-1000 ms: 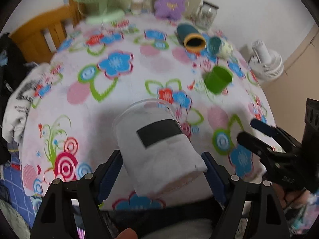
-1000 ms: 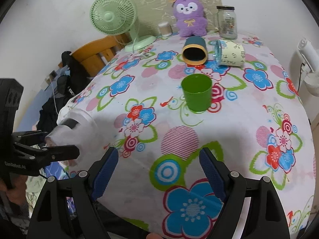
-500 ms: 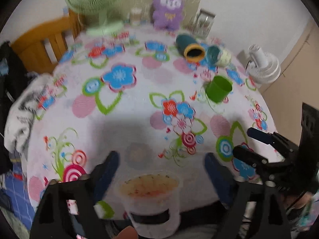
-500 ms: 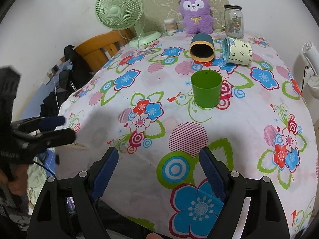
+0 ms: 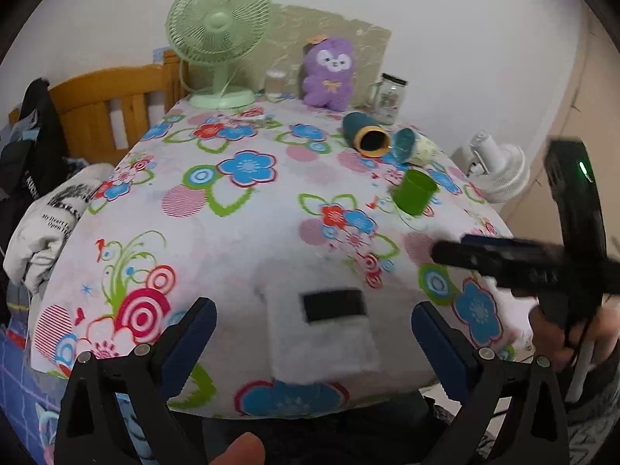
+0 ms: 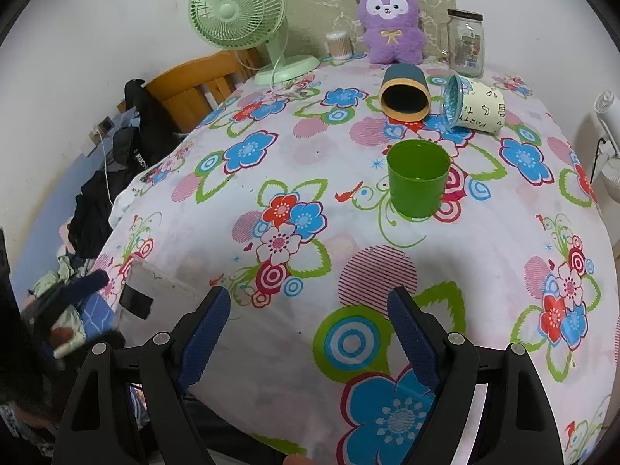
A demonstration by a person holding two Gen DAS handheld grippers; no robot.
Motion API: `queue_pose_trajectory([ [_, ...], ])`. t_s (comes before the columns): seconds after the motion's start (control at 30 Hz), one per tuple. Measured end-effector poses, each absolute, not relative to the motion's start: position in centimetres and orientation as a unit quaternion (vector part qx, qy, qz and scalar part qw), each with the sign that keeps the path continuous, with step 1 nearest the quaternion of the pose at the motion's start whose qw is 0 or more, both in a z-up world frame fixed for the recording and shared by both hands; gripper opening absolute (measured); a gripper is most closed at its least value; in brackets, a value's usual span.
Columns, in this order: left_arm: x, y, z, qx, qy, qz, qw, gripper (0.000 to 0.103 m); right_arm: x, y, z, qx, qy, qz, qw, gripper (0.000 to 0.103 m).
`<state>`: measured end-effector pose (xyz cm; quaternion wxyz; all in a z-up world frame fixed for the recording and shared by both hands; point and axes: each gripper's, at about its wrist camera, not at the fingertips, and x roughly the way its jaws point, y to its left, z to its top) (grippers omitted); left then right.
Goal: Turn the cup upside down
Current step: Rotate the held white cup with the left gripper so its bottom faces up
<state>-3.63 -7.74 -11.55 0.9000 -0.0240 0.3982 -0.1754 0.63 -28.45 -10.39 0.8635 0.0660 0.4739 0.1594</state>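
Four cups total on the floral tablecloth [image 6: 484, 263]. 1 translucent white cup [image 5: 321, 333] w/ black label sits upside down near the table's front edge, standing free between the left gripper [image 5: 312, 333] fingers, not touched; that gripper is spread wide, released. In right wrist view the same cup [image 6: 155, 294] shows at far left edge, blurry. 1 green cup [image 6: 418, 178] upright mid-table. 1 dark teal cup [image 6: 405, 95] w/ orange rim lying on its side, mouth toward camera. 1 cream "PARTY" cup [image 6: 478, 106] also on its side, just beside the teal one. Right gripper [image 6: 310, 329] wide apart, grasping nothing, over the cloth at front. Back row: 1 green desk fan [image 6: 248, 15], 1 purple plush [image 6: 389, 21], 1 glass jar [image 6: 465, 42], 1 small swab container [image 6: 338, 44]. 1 wooden chair [image 5: 112, 104] at left.
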Motion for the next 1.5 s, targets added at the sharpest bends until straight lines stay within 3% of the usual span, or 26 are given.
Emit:
queue_pose_trajectory([
  [0.2,-4.3,-8.8,-13.2,-0.003,0.391,-0.178,0.903,0.099,0.4,-28.7,-10.4,0.065,0.475,0.152,0.864,0.085],
  [0.27,-3.9,-8.8,-14.0,-0.010,0.403,-0.181,0.897,0.083,0.4,-29.0,-10.4,0.069,0.475,0.148,0.864,0.085],
  [0.43,-3.5,-8.3,-14.6,-0.019,0.417,-0.177,0.891,0.067,0.3,-29.2,-10.6,0.074,0.478,0.144,0.863,0.085],
  [0.87,1.5,-8.5,-9.5,0.047,0.531,-0.178,0.827,0.067,0.7,-28.3,-10.6,0.073,0.471,0.173,0.862,0.085],
  [1.1,6.3,-9.6,-10.9,0.060,0.635,-0.176,0.750,0.067,0.4,-28.9,-11.0,0.085,0.472,0.174,0.860,0.085],
  [1.5,11.9,-12.7,-11.2,0.068,0.645,-0.174,0.741,0.068,0.6,-29.2,-11.8,0.088,0.478,0.174,0.856,0.085],
])
